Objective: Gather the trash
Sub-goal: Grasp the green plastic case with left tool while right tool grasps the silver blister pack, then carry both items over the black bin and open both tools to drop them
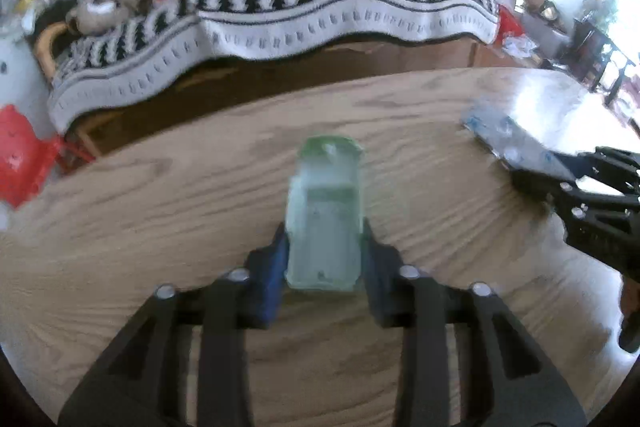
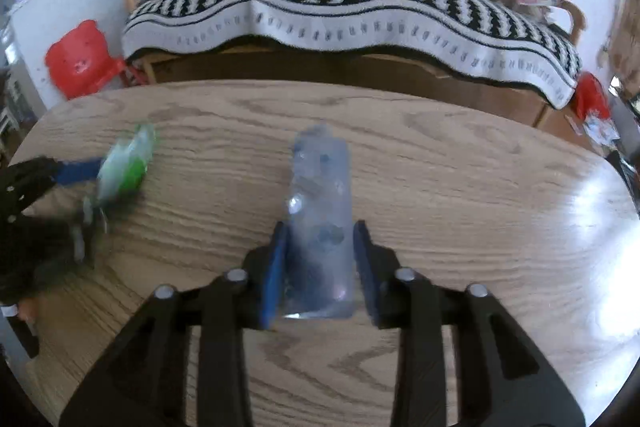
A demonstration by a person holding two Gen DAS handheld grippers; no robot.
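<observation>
Both fingers clamped, left gripper (image 1: pixel 325 247) on green wrapper (image 1: pixel 326 211), right gripper (image 2: pixel 320 251) on blue wrapper (image 2: pixel 320 219), print unreadable

The left gripper (image 1: pixel 325 247) points forward and steeply down over the tabletop (image 1: pixel 160 227), its two blue-padded fingers (image 1: pixel 270 283) drawn in close and pressing on both sides of a pale green wrapper (image 1: pixel 325 211) that stands between them. The right gripper (image 2: pixel 320 251) is tilted down in much the same way, its fingers (image 2: pixel 274 267) closed against the sides of a clear bluish wrapper (image 2: pixel 320 203). Each gripper shows at the edge of the other's view, so the two are held side by side, a little apart.
</observation>
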